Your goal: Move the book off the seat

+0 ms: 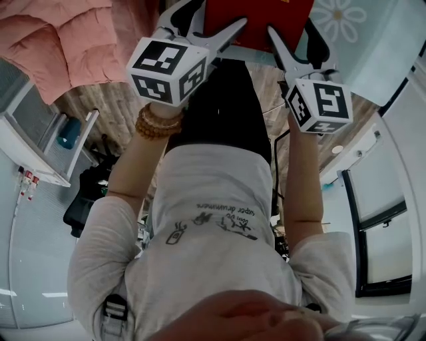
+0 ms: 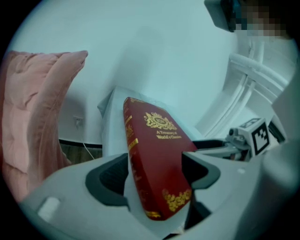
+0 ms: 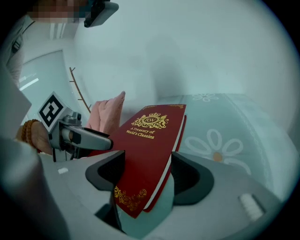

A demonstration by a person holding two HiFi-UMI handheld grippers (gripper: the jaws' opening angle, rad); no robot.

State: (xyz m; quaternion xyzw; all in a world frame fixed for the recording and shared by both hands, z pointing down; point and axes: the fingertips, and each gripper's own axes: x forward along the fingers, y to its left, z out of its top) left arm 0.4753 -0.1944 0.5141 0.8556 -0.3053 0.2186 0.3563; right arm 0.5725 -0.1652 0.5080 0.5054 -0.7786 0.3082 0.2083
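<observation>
A dark red hardback book with gold lettering is held up in the air between both grippers, at the top of the head view. My left gripper grips its left side. In the left gripper view the book stands tilted between the jaws of that gripper, spine towards the left pad. My right gripper holds the other side. In the right gripper view the book leans cover-up between the pads of that gripper. Each gripper's marker cube shows in the other's view: the right one, the left one.
A pink padded cushion lies at the upper left and also shows as the cushion beside the book. A pale seat surface with a flower pattern lies to the right of the book. The person's white shirt fills the middle of the head view.
</observation>
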